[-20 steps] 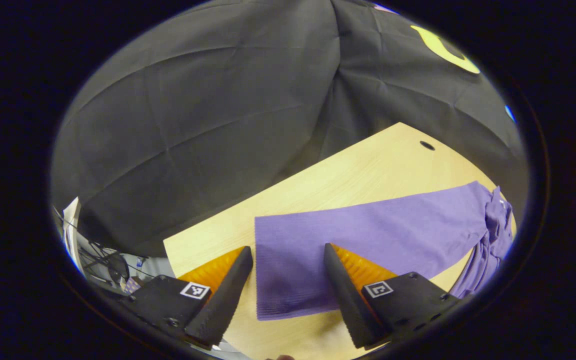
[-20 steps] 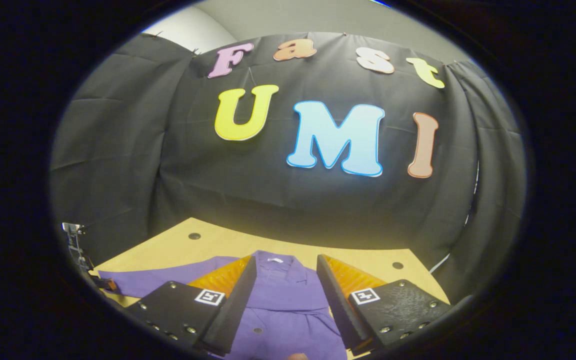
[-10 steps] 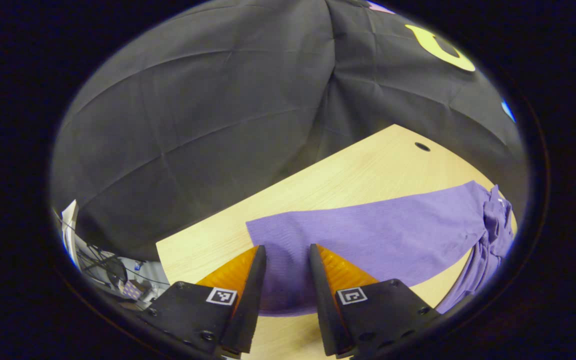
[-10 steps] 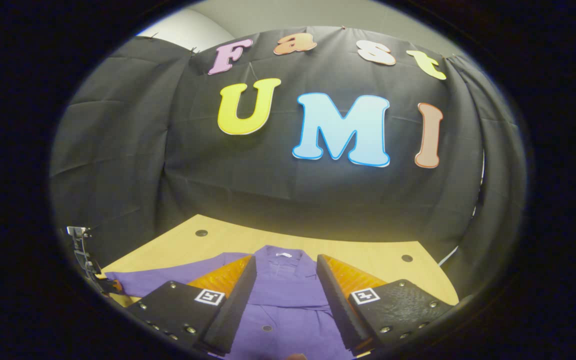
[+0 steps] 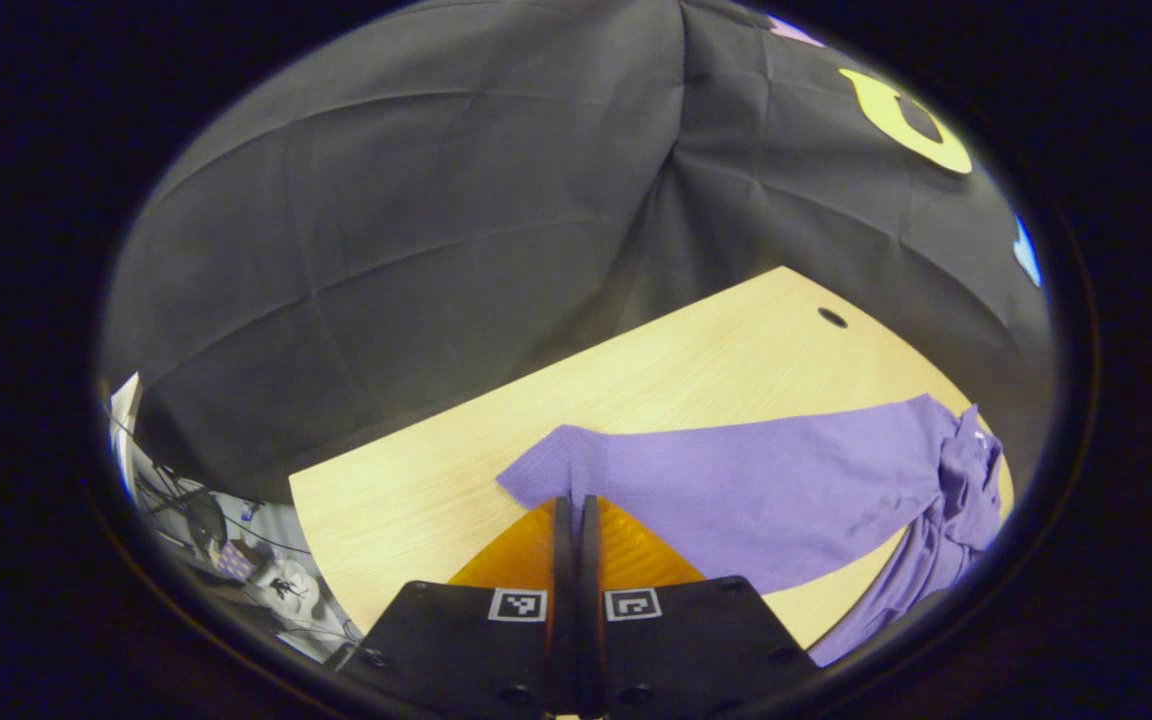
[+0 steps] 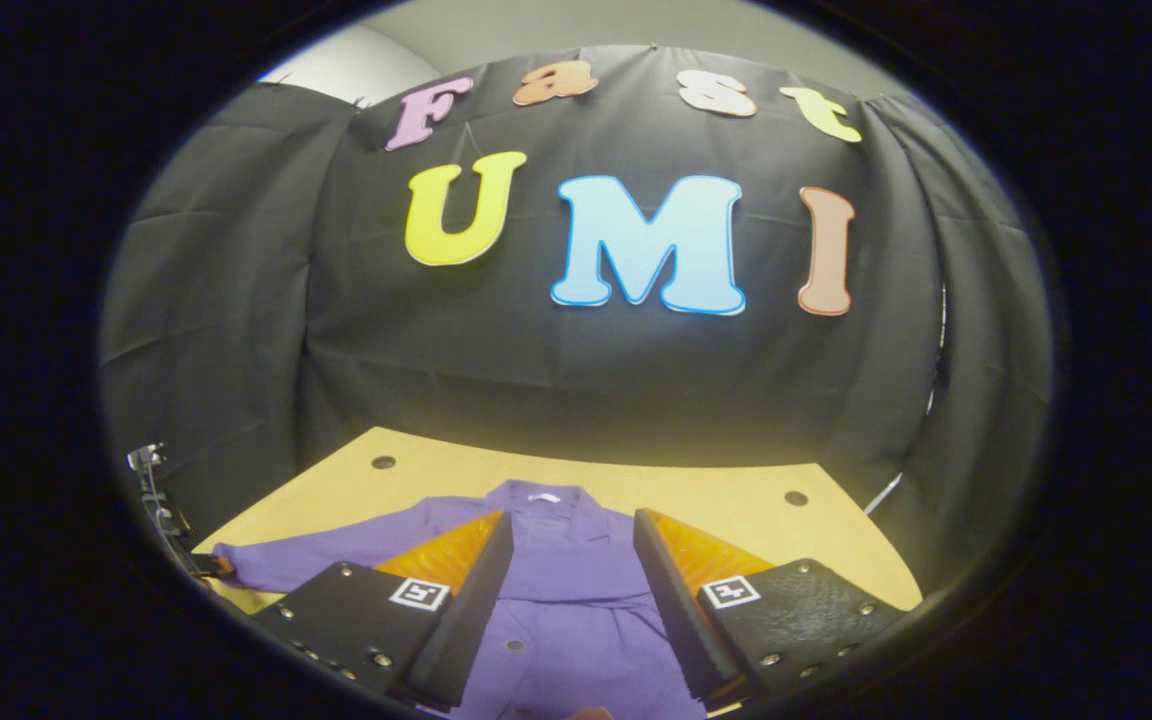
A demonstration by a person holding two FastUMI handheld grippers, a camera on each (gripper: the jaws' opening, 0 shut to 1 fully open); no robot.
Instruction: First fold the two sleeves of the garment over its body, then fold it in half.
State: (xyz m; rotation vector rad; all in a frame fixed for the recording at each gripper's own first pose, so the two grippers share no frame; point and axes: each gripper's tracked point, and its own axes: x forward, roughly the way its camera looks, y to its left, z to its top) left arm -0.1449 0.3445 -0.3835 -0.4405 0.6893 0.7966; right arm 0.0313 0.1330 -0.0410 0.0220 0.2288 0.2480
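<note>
Fingers of the left gripper (image 5: 576,510), spread apart a second ago, are now seen pressed together on the cuff end of the purple knit garment's sleeve (image 5: 736,490), which is bunched and raised off the pale wooden counter (image 5: 696,350) at lower centre. The first sleeve fold is judged ready to begin. The right gripper (image 6: 571,560) is held with fingers apart above the garment body (image 6: 556,570), lower centre. No containers are seen.

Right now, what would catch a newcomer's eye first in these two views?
The purple shirt, lying on the pale wooden table. Its long sleeve stretches across the table, its end pinched in the closed left gripper. The right gripper hangs open above the collar.
</note>
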